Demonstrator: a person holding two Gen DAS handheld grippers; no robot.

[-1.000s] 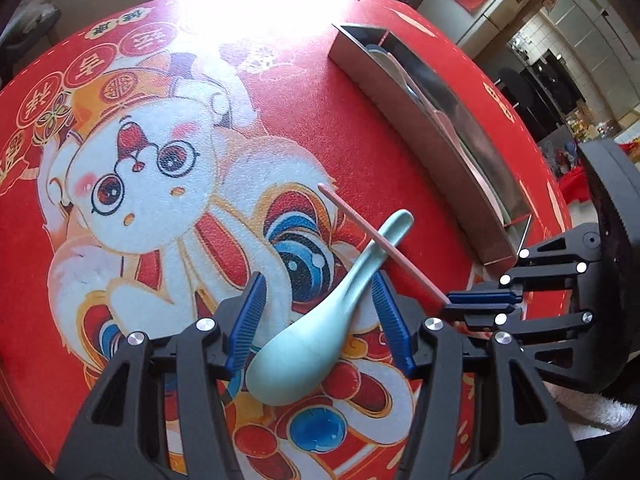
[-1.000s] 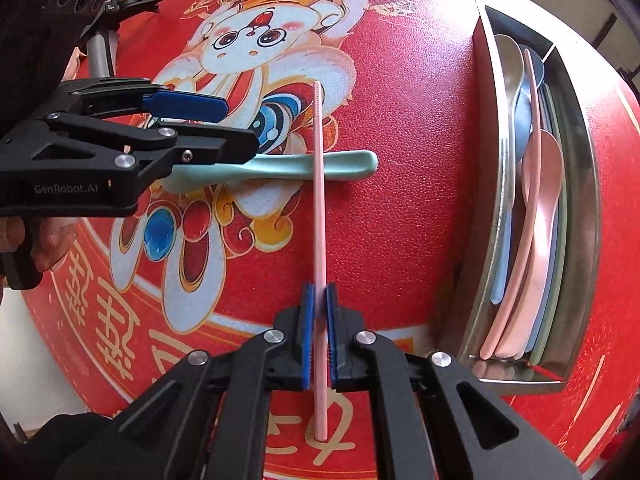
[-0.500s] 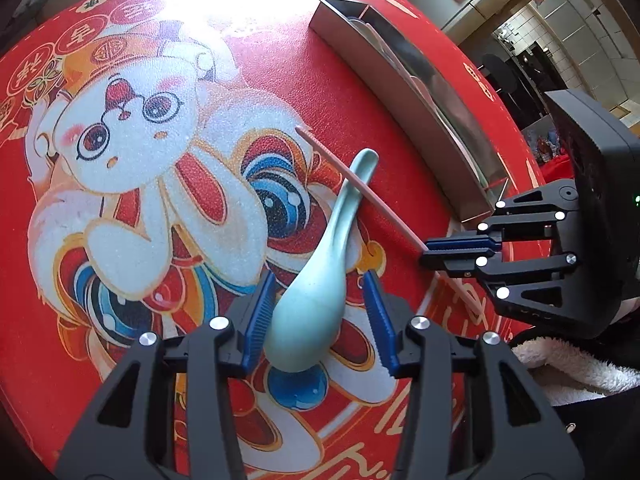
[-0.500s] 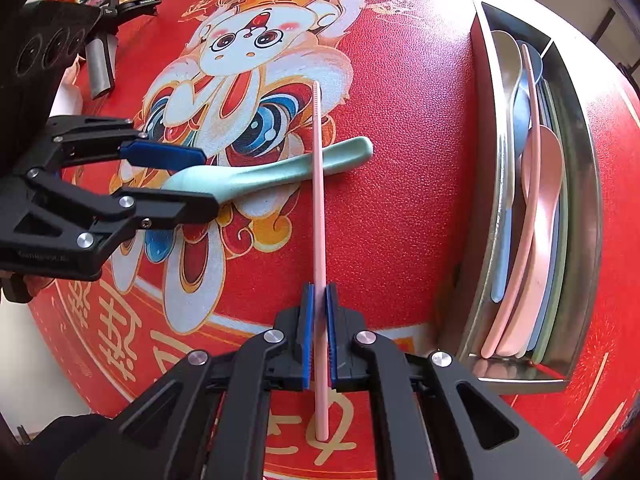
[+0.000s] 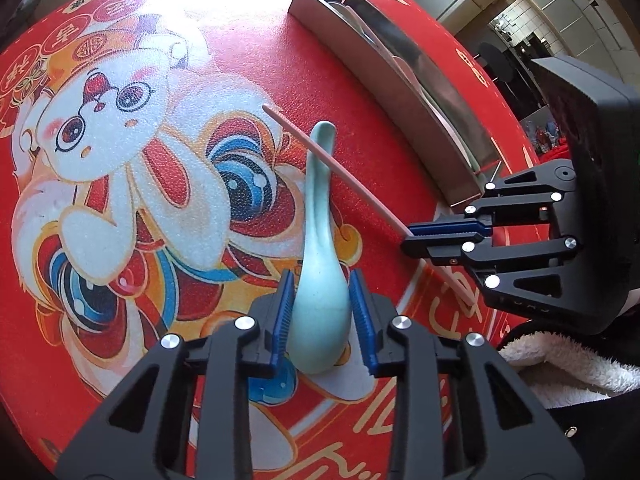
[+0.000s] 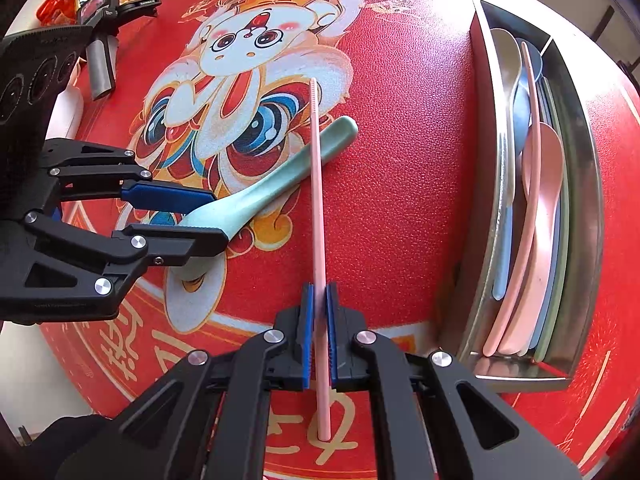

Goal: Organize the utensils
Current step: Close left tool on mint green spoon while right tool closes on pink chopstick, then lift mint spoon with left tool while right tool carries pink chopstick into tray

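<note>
A teal soup spoon lies on the red printed tablecloth. My left gripper is closing on its bowl, and the blue pads touch both sides. In the right wrist view the same spoon sits between the left gripper's fingers at the left. My right gripper is shut on a pink chopstick, which points away and crosses over the spoon's handle. The right gripper and chopstick also show in the left wrist view.
A long steel tray stands at the right, holding a pink spoon and several other pastel utensils. The tray lies beyond the spoon's handle. A snack bag and a black device sit at the far left. A white fluffy sleeve is near.
My left gripper's jaws have narrowed onto the spoon's bowl. The spoon has swung round, its handle tip sliding under the chopstick. The right gripper and chopstick have stayed put.
</note>
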